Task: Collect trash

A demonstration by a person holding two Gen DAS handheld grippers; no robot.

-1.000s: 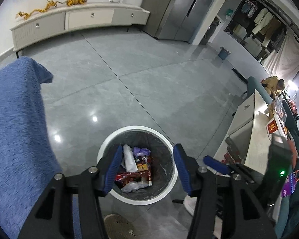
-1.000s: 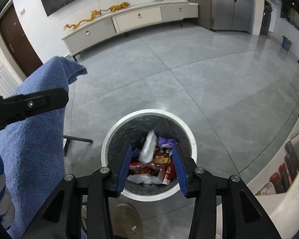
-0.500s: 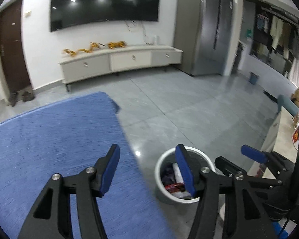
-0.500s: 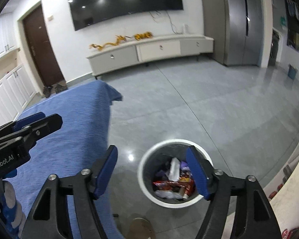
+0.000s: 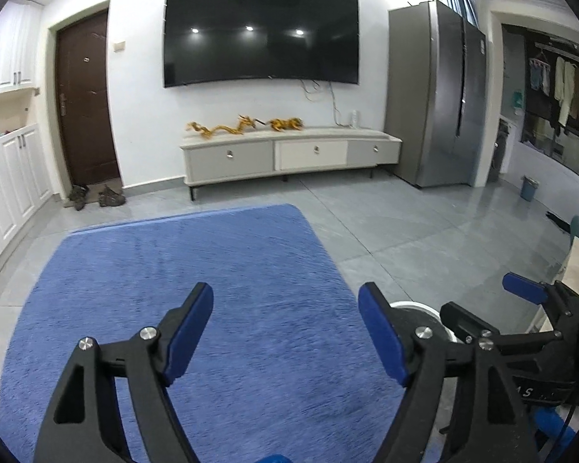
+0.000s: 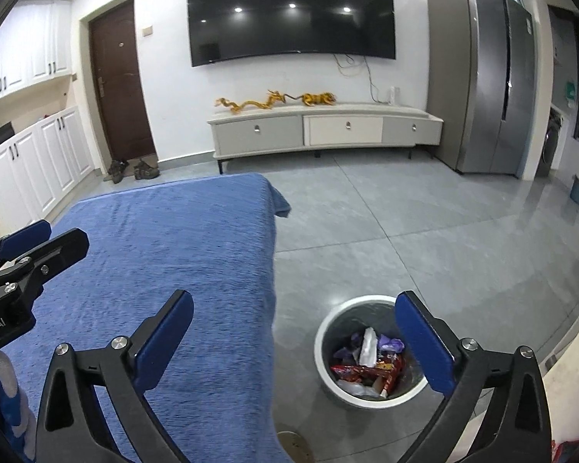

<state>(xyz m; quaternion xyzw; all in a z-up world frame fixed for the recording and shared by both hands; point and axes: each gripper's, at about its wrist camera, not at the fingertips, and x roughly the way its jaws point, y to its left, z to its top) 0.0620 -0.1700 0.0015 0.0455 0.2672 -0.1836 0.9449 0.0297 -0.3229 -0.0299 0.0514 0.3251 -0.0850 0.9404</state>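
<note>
My right gripper (image 6: 295, 343) and left gripper (image 5: 285, 332) are both opening, empty; the round white wrapper-filled bin (image 6: 366, 399) sits below-right (nearer my right).

The left gripper (image 5: 285, 301) has two black skeletal fingers with long cut-out slots, each tipped with a flat blue pad (image 5: 187, 333) and pinned by round silver screws. The right gripper (image 6: 295, 310) is the same build: black triangulated arms, blue pads, silver screw heads behind the pads. In the right wrist view, white lettering reading "obot.AI" shows on the left gripper's black body, just below its blue-padded fingers; beneath that lettering sits a blue-and-grey glove (image 6: 9, 393)
</note>
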